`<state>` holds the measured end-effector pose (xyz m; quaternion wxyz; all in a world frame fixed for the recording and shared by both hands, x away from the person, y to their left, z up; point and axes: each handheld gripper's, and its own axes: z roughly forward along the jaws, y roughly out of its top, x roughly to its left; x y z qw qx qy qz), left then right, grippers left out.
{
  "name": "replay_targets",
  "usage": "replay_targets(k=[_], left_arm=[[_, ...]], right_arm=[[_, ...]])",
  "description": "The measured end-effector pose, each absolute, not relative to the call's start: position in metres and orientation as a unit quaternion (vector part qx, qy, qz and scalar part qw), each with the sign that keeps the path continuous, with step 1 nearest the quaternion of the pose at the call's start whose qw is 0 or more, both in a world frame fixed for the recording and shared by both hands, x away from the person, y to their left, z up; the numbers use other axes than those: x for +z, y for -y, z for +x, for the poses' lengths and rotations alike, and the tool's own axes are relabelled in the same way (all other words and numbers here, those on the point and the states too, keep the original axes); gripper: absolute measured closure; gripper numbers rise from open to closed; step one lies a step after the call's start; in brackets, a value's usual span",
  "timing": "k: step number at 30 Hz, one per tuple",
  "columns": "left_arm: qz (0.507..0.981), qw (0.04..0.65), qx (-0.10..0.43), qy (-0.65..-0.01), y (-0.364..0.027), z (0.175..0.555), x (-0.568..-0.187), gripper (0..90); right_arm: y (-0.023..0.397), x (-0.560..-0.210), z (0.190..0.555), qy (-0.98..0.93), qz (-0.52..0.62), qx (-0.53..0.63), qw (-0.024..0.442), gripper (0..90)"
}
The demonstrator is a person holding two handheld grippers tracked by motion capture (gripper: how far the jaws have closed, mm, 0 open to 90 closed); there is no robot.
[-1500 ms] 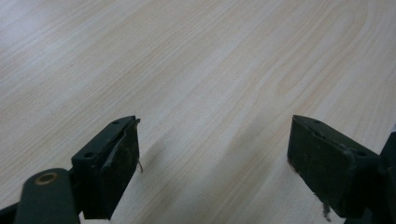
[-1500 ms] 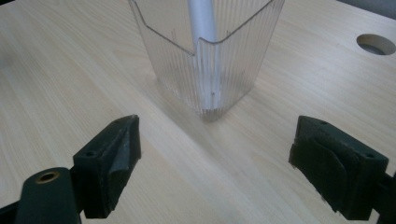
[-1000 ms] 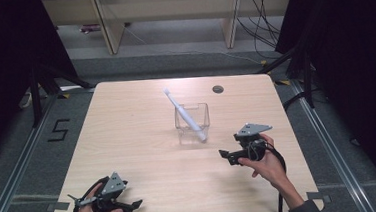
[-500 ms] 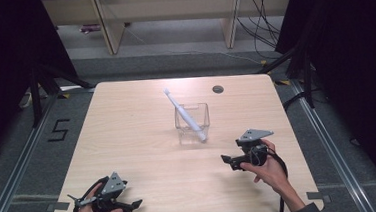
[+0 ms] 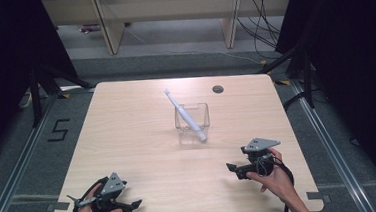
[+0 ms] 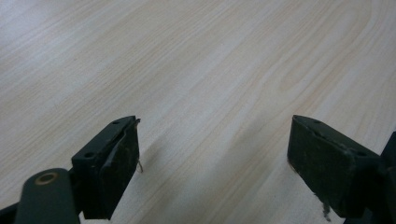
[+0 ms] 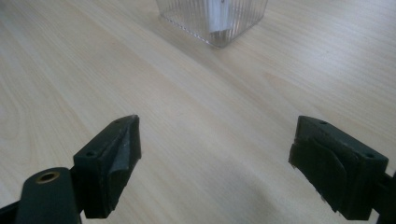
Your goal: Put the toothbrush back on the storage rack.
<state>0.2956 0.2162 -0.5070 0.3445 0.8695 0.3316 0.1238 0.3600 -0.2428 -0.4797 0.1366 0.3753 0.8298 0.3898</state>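
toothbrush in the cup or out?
In. The toothbrush leans in the clear cup, lower end inside, head sticking out over the rim.

Wooden table [image 5: 128, 140], grey floor [image 5: 173, 62]

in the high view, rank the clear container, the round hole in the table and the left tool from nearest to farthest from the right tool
1. clear container, up and left of the right tool, mid-table.
2. round hole, farther back near the far edge.
3. left tool, across the table at the near left corner.
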Motion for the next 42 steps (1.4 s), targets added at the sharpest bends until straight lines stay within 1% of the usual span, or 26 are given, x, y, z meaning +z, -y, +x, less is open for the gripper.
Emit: replay_targets(k=[1,7,8,15,16,18,24,28,29,33,34,37,39,40,41,42], left_arm=[[0.87,0.344,0.124,-0.331,-0.216,0.296,-0.507,16.4],[0.87,0.344,0.123,-0.331,-0.216,0.296,-0.507,16.4],[0.869,0.346,0.123,-0.332,-0.216,0.295,-0.507,16.5],[0.87,0.343,0.124,-0.331,-0.216,0.296,-0.507,16.5],[0.871,0.343,0.124,-0.33,-0.216,0.296,-0.507,16.5],[0.869,0.344,0.123,-0.332,-0.215,0.295,-0.507,16.5],[0.87,0.343,0.124,-0.331,-0.216,0.296,-0.507,16.5],[0.871,0.343,0.122,-0.331,-0.215,0.296,-0.507,16.5],[0.871,0.343,0.123,-0.331,-0.215,0.296,-0.507,16.5],[0.871,0.343,0.123,-0.331,-0.215,0.296,-0.507,16.5],[0.87,0.344,0.125,-0.331,-0.215,0.296,-0.507,16.5],[0.871,0.343,0.124,-0.33,-0.215,0.296,-0.507,16.5],[0.87,0.344,0.123,-0.331,-0.215,0.296,-0.507,16.5],[0.87,0.344,0.124,-0.331,-0.214,0.296,-0.507,16.5],[0.87,0.344,0.124,-0.331,-0.214,0.296,-0.507,16.5],[0.87,0.343,0.123,-0.331,-0.215,0.296,-0.507,16.5]], right_arm=[[0.244,-0.48,0.361,-0.833,0.363,0.392,0.144,16.3],[0.254,-0.483,0.351,-0.833,0.367,0.388,0.145,16.3],[0.254,-0.484,0.349,-0.831,0.374,0.387,0.137,16.3],[0.26,-0.489,0.343,-0.834,0.37,0.386,0.132,16.3],[0.26,-0.488,0.338,-0.83,0.385,0.384,0.124,16.3],[0.263,-0.489,0.337,-0.833,0.374,0.387,0.13,16.3],[0.267,-0.491,0.33,-0.837,0.371,0.384,0.12,16.5],[0.27,-0.492,0.328,-0.837,0.374,0.38,0.128,16.4],[0.27,-0.492,0.327,-0.838,0.373,0.379,0.12,16.5],[0.272,-0.493,0.324,-0.837,0.374,0.379,0.127,16.4],[0.271,-0.493,0.322,-0.836,0.382,0.375,0.118,16.4],[0.271,-0.495,0.323,-0.844,0.368,0.373,0.117,16.4],[0.27,-0.496,0.322,-0.843,0.368,0.372,0.127,16.4],[0.27,-0.496,0.322,-0.846,0.363,0.373,0.116,16.5],[0.27,-0.496,0.322,-0.846,0.363,0.373,0.116,16.5],[0.269,-0.496,0.321,-0.846,0.364,0.37,0.124,16.5]])
